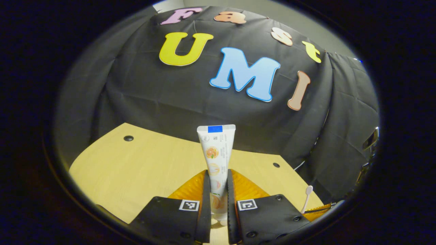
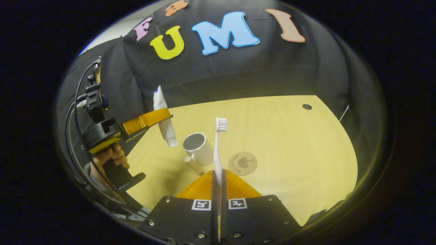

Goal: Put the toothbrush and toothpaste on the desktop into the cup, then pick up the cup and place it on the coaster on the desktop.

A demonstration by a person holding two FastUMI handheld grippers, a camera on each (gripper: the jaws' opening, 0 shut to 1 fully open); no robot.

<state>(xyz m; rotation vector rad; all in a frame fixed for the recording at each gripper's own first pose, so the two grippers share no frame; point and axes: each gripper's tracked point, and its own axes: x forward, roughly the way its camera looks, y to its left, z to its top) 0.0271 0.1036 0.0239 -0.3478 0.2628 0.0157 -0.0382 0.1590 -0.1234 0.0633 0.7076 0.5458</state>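
Toothpaste (image 1: 217, 160) between left tongs (image 1: 218, 190), toothbrush (image 2: 218, 149) between right tongs (image 2: 218, 190).

Light wooden desktop (image 2: 279, 136): cup (image 2: 199, 147) lying tipped beside round coaster (image 2: 242, 163)

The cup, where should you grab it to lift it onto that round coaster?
Grab the cup by its wall near the open rim, probably from above, one finger inside and one outside. It stands upright with its mouth open, its small handle pointing toward the camera. The coaster lies just beside it.
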